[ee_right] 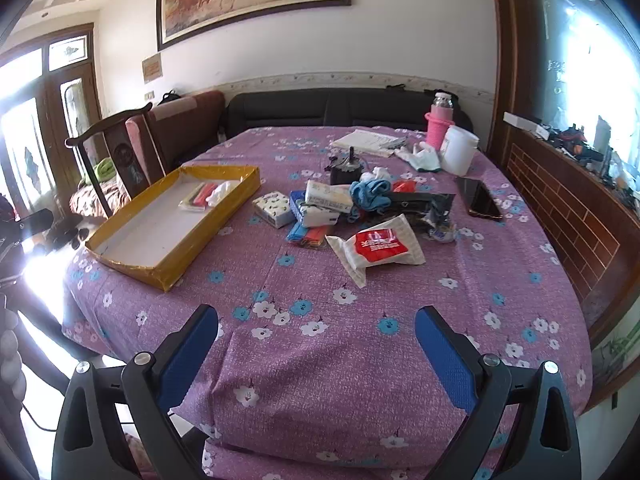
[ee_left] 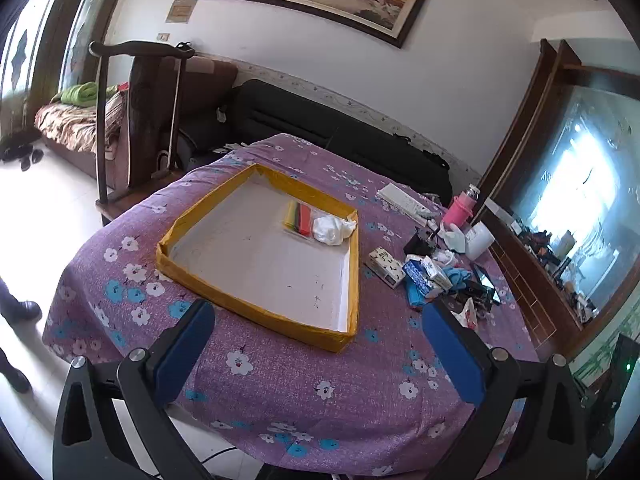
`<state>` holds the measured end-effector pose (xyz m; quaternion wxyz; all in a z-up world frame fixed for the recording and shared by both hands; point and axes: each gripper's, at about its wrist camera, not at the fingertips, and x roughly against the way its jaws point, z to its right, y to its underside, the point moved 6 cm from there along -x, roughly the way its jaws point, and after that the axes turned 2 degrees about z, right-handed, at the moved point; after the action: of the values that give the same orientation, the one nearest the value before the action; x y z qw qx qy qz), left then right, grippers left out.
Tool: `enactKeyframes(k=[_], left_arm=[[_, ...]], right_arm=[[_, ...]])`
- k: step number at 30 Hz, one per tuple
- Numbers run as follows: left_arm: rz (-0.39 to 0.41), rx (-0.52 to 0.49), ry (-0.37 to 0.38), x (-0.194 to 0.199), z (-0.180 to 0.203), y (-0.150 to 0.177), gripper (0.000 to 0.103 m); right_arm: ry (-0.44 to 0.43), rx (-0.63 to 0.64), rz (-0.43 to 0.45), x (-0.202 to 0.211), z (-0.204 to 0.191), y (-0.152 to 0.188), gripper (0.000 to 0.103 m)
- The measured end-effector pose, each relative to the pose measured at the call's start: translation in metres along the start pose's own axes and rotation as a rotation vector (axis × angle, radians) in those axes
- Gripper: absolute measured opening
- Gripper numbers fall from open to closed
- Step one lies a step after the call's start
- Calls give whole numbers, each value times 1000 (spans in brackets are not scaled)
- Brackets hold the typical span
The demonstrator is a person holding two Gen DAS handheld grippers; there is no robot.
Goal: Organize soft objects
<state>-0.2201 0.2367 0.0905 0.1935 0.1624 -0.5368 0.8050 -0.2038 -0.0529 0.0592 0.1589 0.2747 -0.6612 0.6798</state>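
Purple flowered cloth covers the table [ee_left: 320, 380] in the left wrist view, where the left hand-held gripper [ee_left: 318, 350] hangs spread wide and empty above the near edge. At twelve o'clock from it lies the yellow-rimmed tray [ee_left: 256, 312]; in the tray's far right corner rest a bag of coloured strips [ee_left: 300, 218] and a white crumpled cloth [ee_left: 332, 230], touching. A pile of soft packets [ee_left: 432, 276] sits at about two o'clock, outside the tray.

From the right wrist view, the right hand-held gripper [ee_right: 316, 344] is likewise wide apart, holding nothing. A red-and-white tissue pack [ee_right: 376, 246] lies at twelve o'clock, nearest of the pile; a blue cloth [ee_right: 370, 194] sits beyond it. That tray is at ten o'clock, well apart.
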Motion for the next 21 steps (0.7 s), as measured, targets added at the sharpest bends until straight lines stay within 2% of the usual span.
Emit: enactKeyframes(k=[4, 9, 12, 18, 21], left_arm=[[-33, -69, 7, -14, 20, 6, 103], [-91, -103, 5, -40, 27, 9, 103], [-123, -90, 16, -57, 25, 11, 103], [-204, -43, 4, -96, 26, 17, 103], [-215, -56, 9, -107, 37, 14, 103]], right_arm=[[30, 27, -23, -20, 3, -10, 100], [25, -28, -18, -39, 21, -26, 100], [51, -63, -19, -49, 43, -33, 100], [107, -178, -83, -74, 105, -31, 100], [117, -231, -100, -80, 130, -30, 100]])
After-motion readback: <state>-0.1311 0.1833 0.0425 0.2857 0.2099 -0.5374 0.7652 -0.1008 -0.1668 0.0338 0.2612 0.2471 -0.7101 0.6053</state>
